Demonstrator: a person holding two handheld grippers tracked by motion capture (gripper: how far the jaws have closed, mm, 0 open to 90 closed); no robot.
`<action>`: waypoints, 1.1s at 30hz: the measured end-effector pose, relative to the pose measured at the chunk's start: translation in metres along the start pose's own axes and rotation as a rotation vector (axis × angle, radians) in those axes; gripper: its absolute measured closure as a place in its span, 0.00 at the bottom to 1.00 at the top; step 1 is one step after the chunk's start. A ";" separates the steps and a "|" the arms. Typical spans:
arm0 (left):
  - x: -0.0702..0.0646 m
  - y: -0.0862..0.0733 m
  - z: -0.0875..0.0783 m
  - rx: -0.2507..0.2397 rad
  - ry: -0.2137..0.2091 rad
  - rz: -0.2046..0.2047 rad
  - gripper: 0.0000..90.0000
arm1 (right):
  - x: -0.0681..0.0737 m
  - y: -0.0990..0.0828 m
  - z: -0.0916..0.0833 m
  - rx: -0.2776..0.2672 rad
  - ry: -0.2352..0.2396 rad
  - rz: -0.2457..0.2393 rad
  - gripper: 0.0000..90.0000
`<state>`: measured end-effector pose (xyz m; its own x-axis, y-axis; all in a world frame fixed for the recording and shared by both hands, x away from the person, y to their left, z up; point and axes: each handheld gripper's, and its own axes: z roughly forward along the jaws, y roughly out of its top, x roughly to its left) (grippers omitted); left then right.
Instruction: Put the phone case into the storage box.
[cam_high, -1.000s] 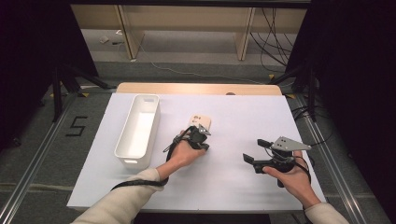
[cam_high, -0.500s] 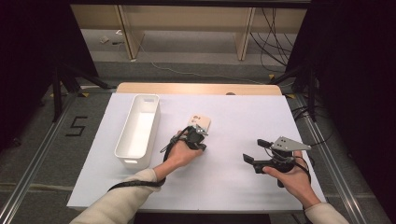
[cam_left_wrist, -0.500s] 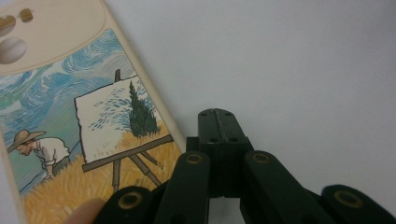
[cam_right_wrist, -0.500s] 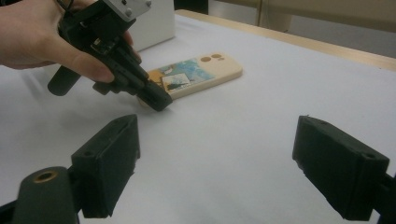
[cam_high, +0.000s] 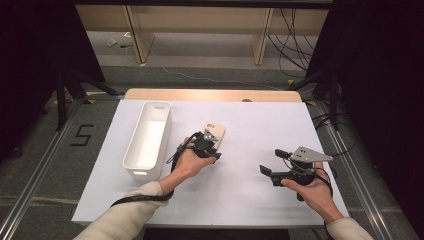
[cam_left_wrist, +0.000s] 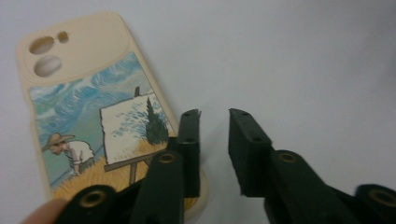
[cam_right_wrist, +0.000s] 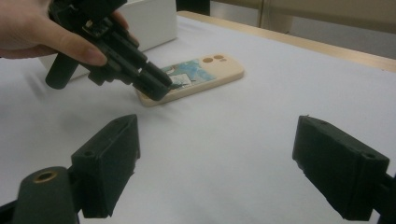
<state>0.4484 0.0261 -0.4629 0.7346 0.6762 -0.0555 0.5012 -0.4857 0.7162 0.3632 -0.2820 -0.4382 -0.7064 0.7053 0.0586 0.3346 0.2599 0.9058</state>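
Phone case (cam_left_wrist: 88, 121) is the one loose thing lying flat on the white tabletop (cam_high: 240, 200), near its middle and slightly toward the far edge, printed back facing up with its camera cutouts pointing away from the person. Nearest the person, toward the right edge, the right gripper (cam_high: 276, 162) is hovering with its jaws spread wide and holding nothing, apparently waiting its turn. Farther in, the left gripper (cam_left_wrist: 214, 135) is angling down at the case's near end, its jaws parted by a narrow gap with one jaw over the case's corner and the other over bare tabletop; they are gripping nothing yet, and the pose suggests lining up to pinch that edge. Beyond and toward the left edge, one white bin (cam_high: 147, 142) is sitting empty, a likely destination. Two grippers, one case, one bin.
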 end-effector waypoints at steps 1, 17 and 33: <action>0.000 0.000 0.000 0.000 0.000 0.000 0.66 | 0.000 0.000 0.000 0.000 0.000 0.000 0.18; 0.022 0.027 0.004 -0.035 0.130 -0.072 0.00 | 0.005 0.002 0.001 -0.013 0.011 -0.002 0.17; 0.049 0.048 0.036 0.003 0.197 -0.119 0.00 | 0.007 0.002 0.001 -0.015 0.019 -0.004 0.17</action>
<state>0.5251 0.0163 -0.4566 0.5670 0.8237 -0.0021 0.5806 -0.3979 0.7103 0.3592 -0.2761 -0.4363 -0.7196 0.6915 0.0633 0.3225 0.2520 0.9124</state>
